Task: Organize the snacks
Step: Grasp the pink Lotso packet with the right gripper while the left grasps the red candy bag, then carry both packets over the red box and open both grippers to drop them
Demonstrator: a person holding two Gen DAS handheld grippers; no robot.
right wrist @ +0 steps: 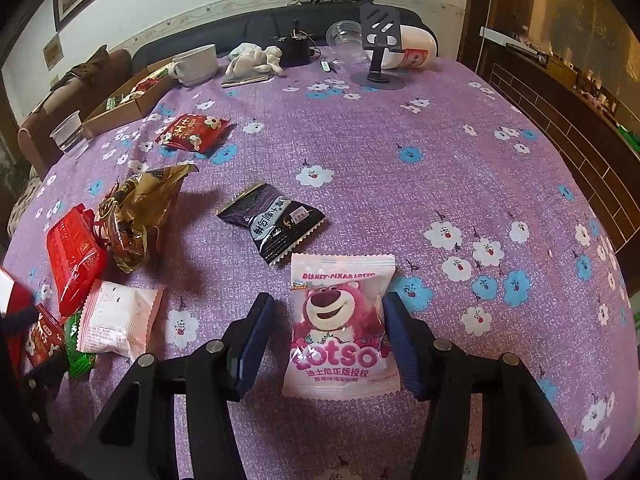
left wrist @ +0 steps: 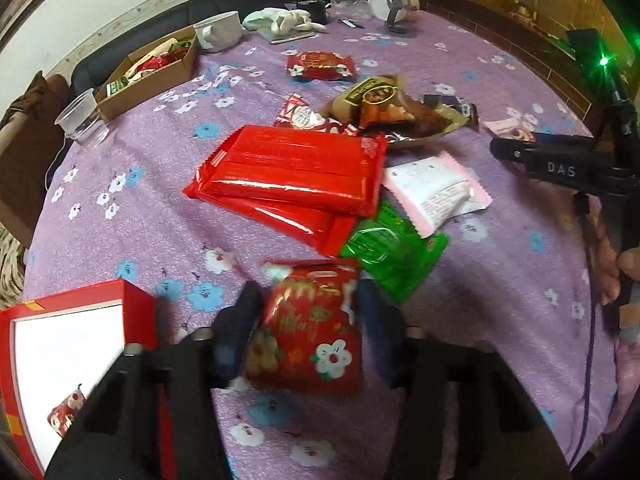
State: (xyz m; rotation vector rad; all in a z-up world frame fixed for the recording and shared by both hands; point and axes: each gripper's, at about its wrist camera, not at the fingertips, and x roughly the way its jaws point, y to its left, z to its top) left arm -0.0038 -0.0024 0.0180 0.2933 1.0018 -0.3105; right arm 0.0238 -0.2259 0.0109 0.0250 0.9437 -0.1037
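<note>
Two grippers straddle separate packets on the flowered tablecloth (right wrist: 400, 128). Left gripper (left wrist: 306, 320) pinches the red flower-print snack packet (left wrist: 308, 328), beside the red box (left wrist: 76, 360). Right gripper (right wrist: 328, 340), fingers spread, brackets the pink Lotso packet (right wrist: 340, 328); squeezing at mid-width should secure it.

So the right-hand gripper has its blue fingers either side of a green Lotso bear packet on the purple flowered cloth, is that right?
Not quite: the Lotso bear packet is pink, not green. The right wrist view shows it lying on the purple flowered cloth between the open blue fingers of the right gripper.
</note>
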